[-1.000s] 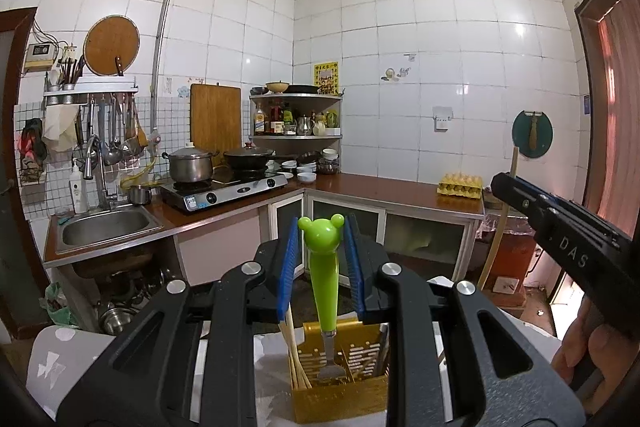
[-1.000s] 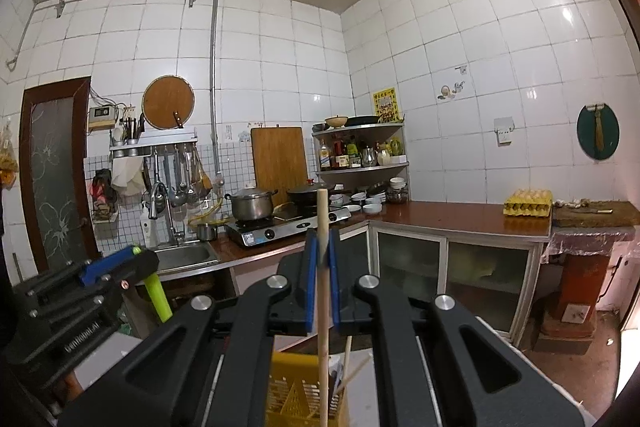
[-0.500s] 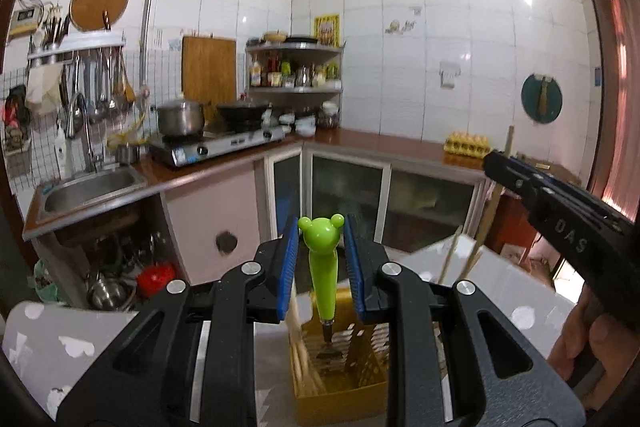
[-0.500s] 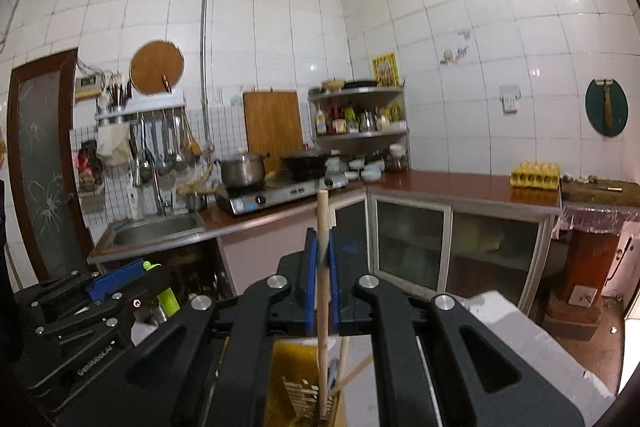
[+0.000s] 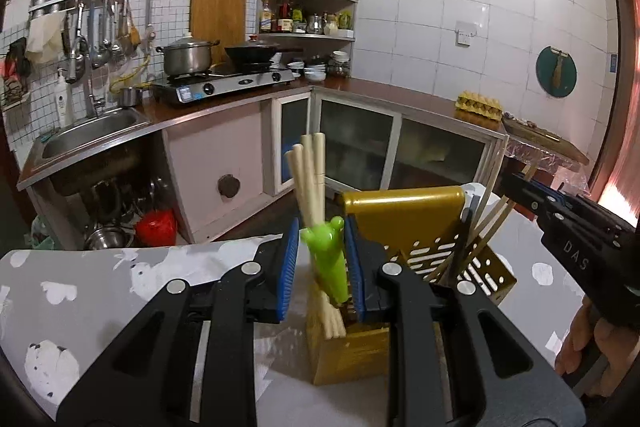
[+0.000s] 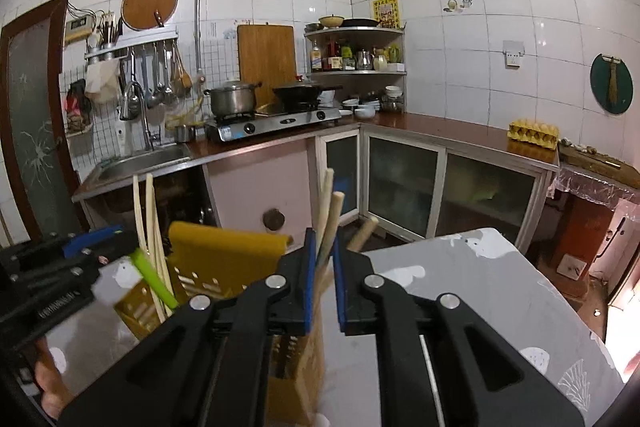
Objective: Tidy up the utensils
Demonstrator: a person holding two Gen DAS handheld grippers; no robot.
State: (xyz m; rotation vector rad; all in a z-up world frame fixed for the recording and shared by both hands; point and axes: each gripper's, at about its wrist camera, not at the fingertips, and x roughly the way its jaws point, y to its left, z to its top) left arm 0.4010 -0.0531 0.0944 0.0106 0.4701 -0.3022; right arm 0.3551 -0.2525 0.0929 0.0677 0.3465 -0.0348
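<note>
A yellow slotted utensil holder point(image 5: 404, 223) stands on the table, also in the right wrist view point(image 6: 224, 259). My left gripper point(image 5: 322, 267) has its blue pads around a green bear-headed utensil handle point(image 5: 328, 263) that stands tilted in the holder, with a gap on the left side. Pale chopsticks point(image 5: 308, 179) stand in the same compartment. My right gripper point(image 6: 322, 279) straddles wooden chopsticks point(image 6: 332, 223) that lean in the holder; its pads stand slightly apart from them. The right gripper also shows in the left wrist view point(image 5: 560, 227).
The table wears a grey cloth with white patches point(image 5: 120, 275), point(image 6: 460, 291). Behind are a counter with a sink point(image 5: 88, 131), a gas stove with a pot point(image 5: 188, 55) and a wok, a corner shelf, and an egg tray point(image 6: 532, 133).
Both grippers have dropped lower, lowering the green utensil and the chopsticks into the holder. Both sets of jaws have widened slightly around what they held.
</note>
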